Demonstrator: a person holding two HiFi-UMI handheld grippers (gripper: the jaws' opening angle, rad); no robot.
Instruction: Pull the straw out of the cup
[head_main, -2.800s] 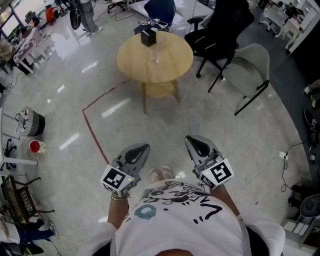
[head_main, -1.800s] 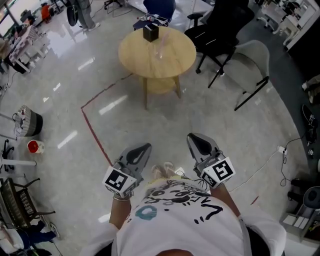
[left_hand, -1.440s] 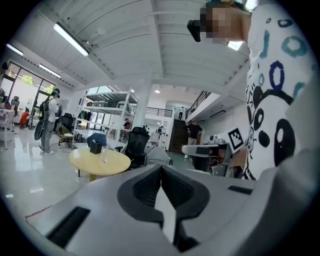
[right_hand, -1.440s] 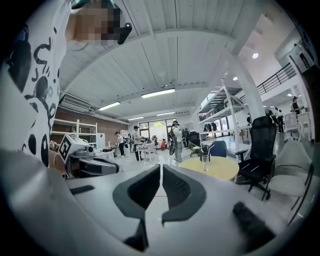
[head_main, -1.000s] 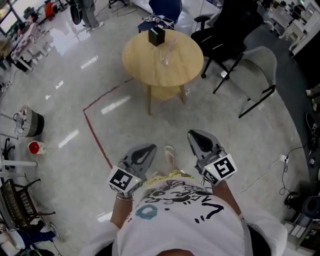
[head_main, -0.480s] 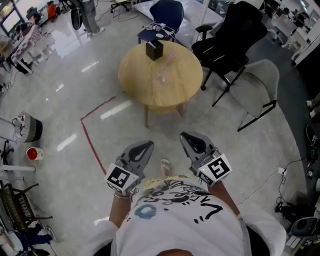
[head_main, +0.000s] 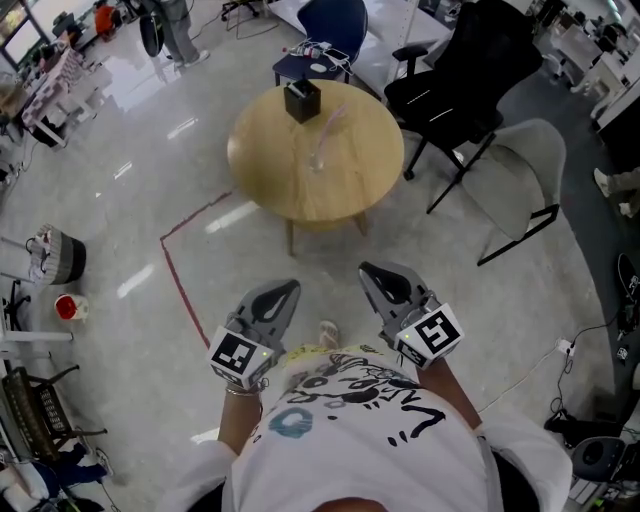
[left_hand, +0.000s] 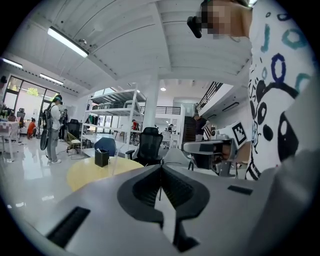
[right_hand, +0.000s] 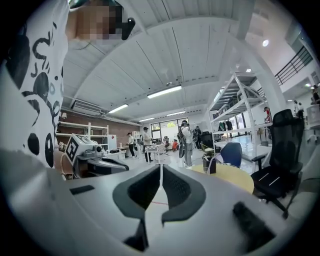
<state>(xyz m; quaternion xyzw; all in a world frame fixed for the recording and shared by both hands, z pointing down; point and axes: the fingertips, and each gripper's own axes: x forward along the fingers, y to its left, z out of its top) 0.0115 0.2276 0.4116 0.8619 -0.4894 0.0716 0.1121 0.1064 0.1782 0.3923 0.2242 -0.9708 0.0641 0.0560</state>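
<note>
This looks like the approach step, since nothing is gripped yet. The left tool (head_main: 284, 290) and the right tool (head_main: 376, 272) hang side by side close to the person's chest. Each has its jaws pressed together on nothing. The cup (head_main: 318, 158) stands on the round desk (head_main: 270, 180), well ahead of both tips. Its straw (head_main: 331, 126) leans away from the tools, and a black box (head_main: 302, 98) sits just beyond. The next move, I judge, calls for closing in on the desk, parting one tool's jaws for the straw, and perhaps steadying the cup with the other. The head view shows the bare floor between tools and desk. The gripper views show instead the jaw faces meeting, and each shows the other tool alongside.
</note>
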